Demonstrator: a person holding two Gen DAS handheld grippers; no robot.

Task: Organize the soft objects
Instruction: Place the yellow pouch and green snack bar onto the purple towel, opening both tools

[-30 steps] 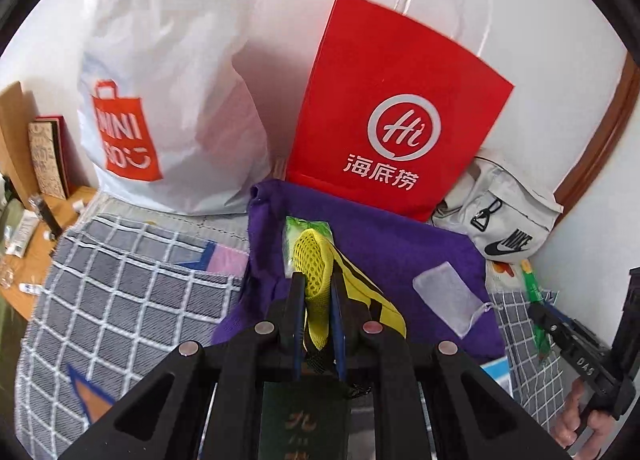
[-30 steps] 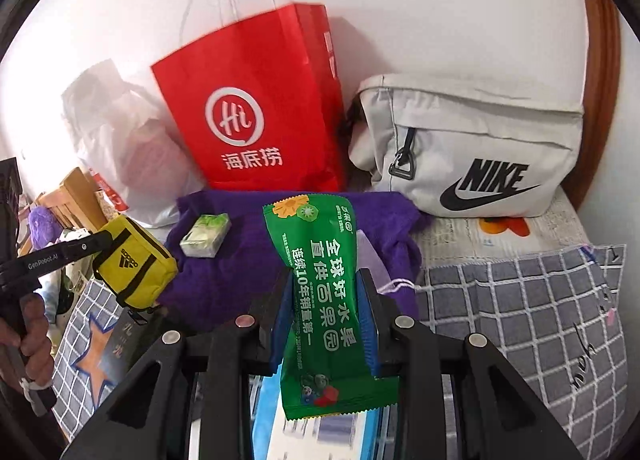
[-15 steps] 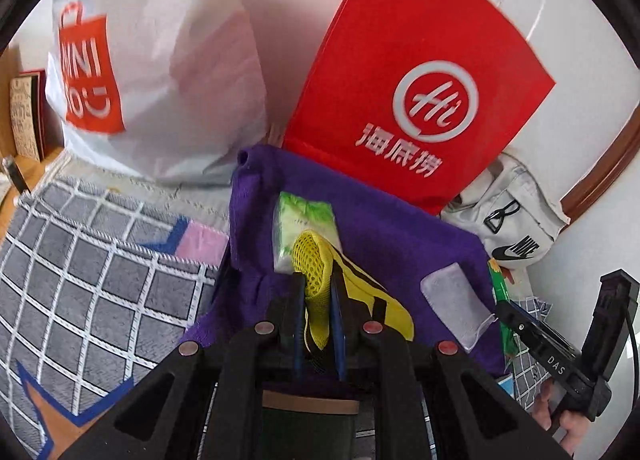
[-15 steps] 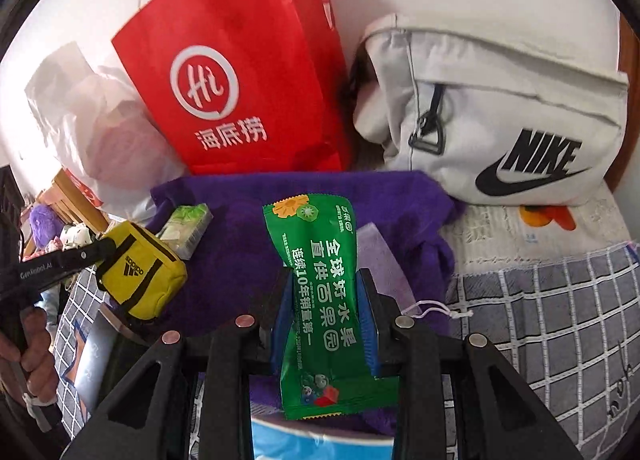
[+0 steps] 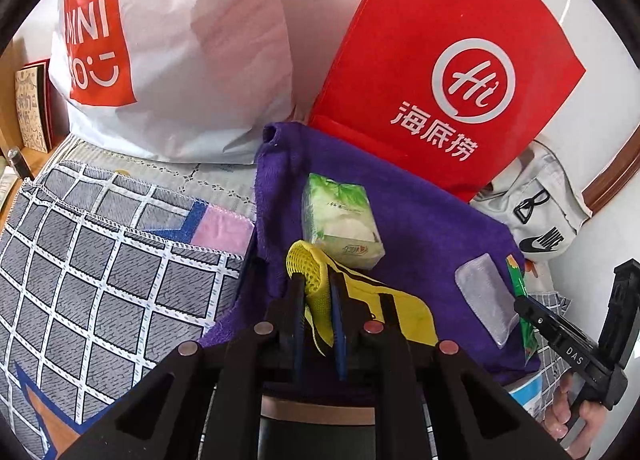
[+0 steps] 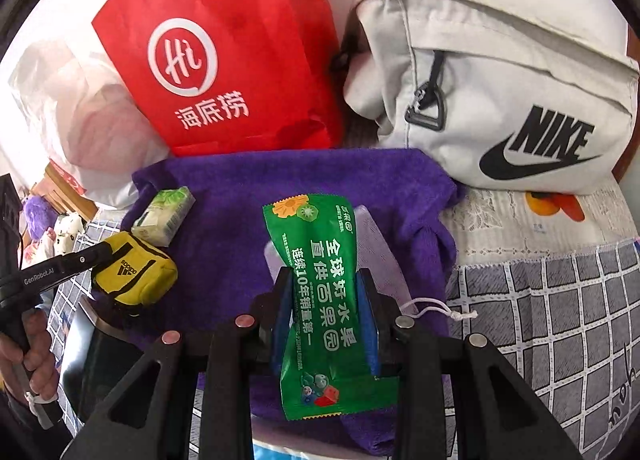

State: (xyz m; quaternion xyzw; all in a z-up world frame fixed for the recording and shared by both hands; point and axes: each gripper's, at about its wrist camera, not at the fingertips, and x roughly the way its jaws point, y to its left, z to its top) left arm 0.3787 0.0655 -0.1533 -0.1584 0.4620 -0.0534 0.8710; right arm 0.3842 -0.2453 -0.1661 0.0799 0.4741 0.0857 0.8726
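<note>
Over the purple towel (image 6: pixel 224 195), right claw (image 6: pixel 326 296) clamps the green packet (image 6: pixel 320 292), long axis pointing toward the far edge; left claw (image 5: pixel 316 288) clamps the yellow pouch (image 5: pixel 316 292) near its left edge.

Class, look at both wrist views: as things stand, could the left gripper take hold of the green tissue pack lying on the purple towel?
Probably not yet. The tissue pack lies uncovered just ahead of the left gripper on the purple towel, but its jaws are already shut on the yellow pouch, which must be released first.
</note>
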